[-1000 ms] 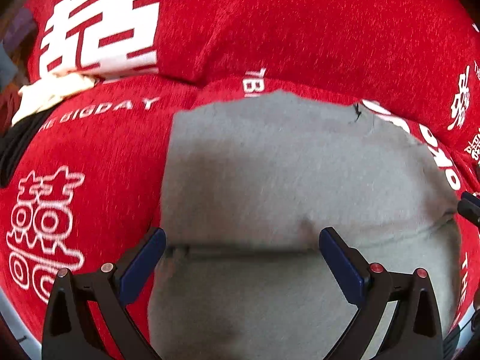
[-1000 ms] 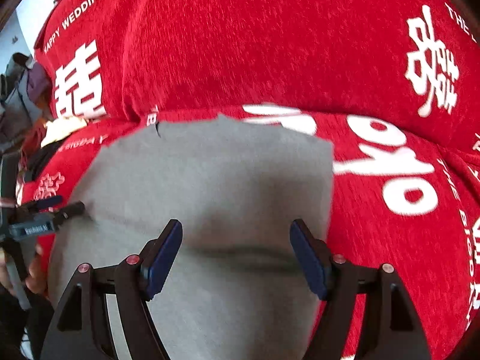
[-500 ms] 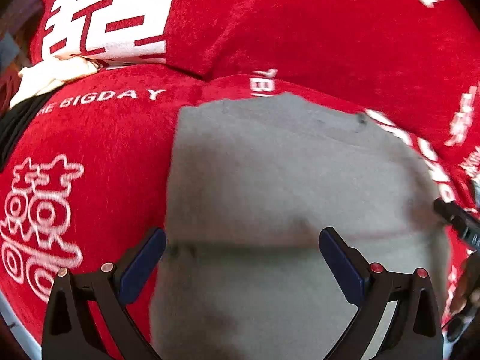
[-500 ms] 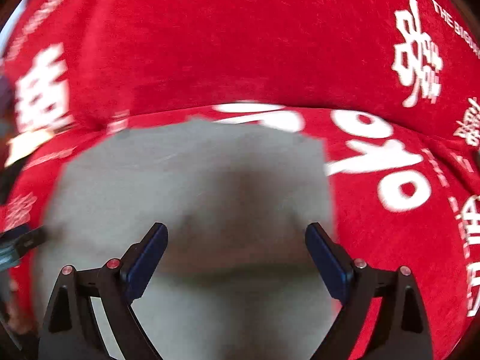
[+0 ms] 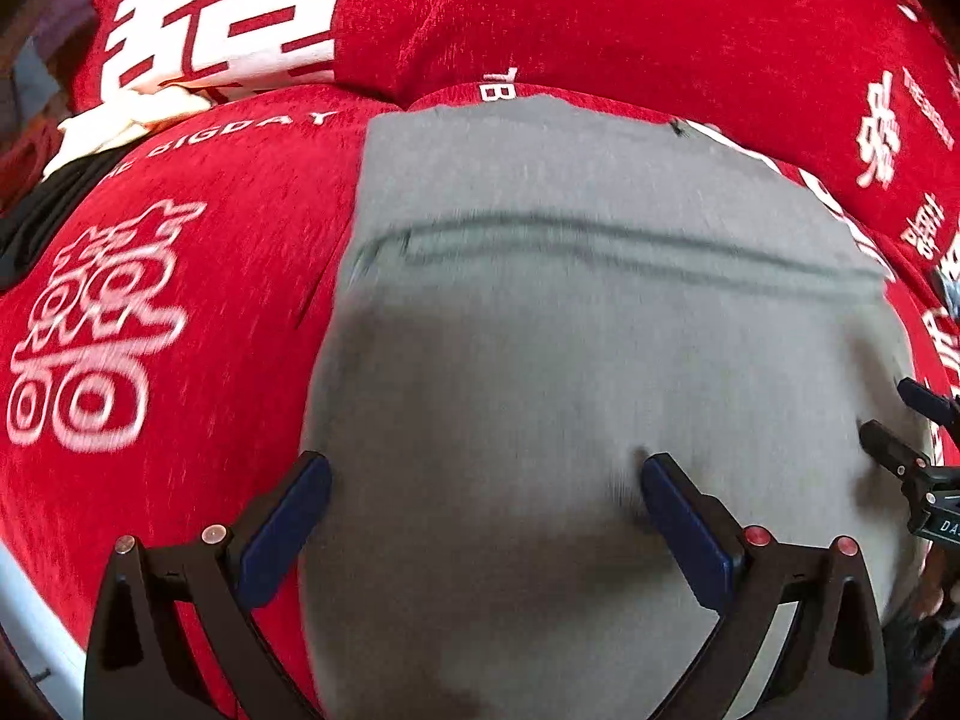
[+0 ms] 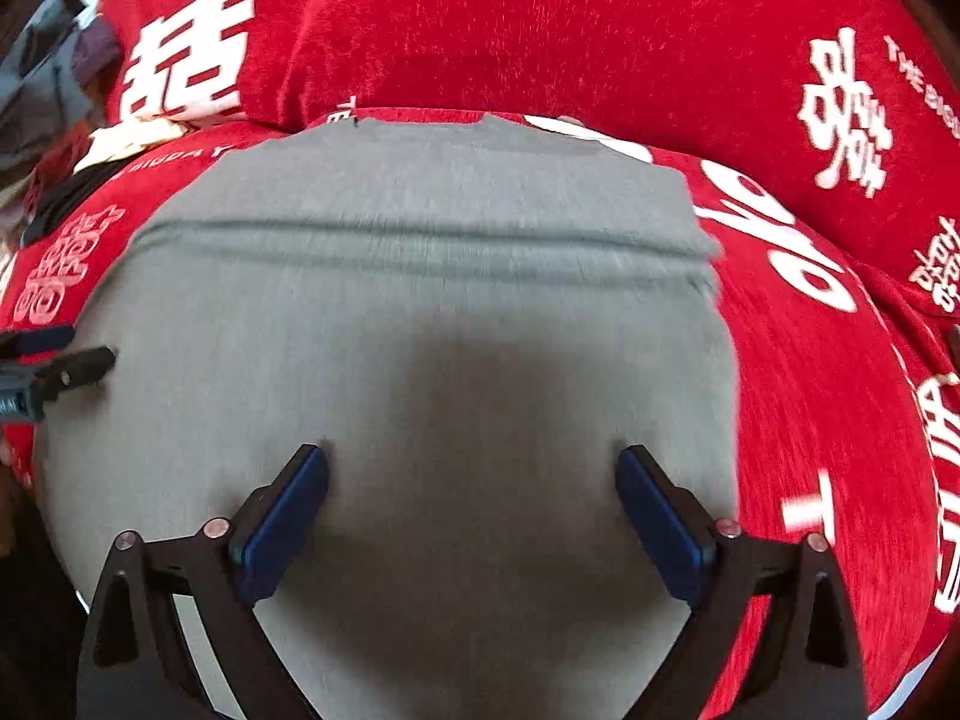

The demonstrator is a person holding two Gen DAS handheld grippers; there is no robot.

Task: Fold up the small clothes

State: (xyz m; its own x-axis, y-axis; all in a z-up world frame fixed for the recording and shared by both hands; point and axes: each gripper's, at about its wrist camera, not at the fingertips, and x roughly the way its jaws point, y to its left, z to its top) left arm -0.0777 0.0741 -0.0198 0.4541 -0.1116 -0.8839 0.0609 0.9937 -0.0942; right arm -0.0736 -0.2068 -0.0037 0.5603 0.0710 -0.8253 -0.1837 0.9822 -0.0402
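Observation:
A grey folded garment lies flat on a red cushion cover with white lettering. A seam or folded edge runs across its far part. It also shows in the right wrist view. My left gripper is open, its blue pads wide apart over the garment's near left part, holding nothing. My right gripper is open over the garment's near right part, holding nothing. The right gripper's tips show at the right edge of the left wrist view; the left gripper's tips show at the left edge of the right wrist view.
A red back cushion rises behind the garment. A heap of cream, black and dark red clothes lies at the far left, also in the right wrist view. The seat's pale front edge is at lower left.
Both grippers have pulled back toward me and away from the garment's cross seam, which now lies well beyond the pads. The right gripper's jaws have opened wider. The garment stays flat.

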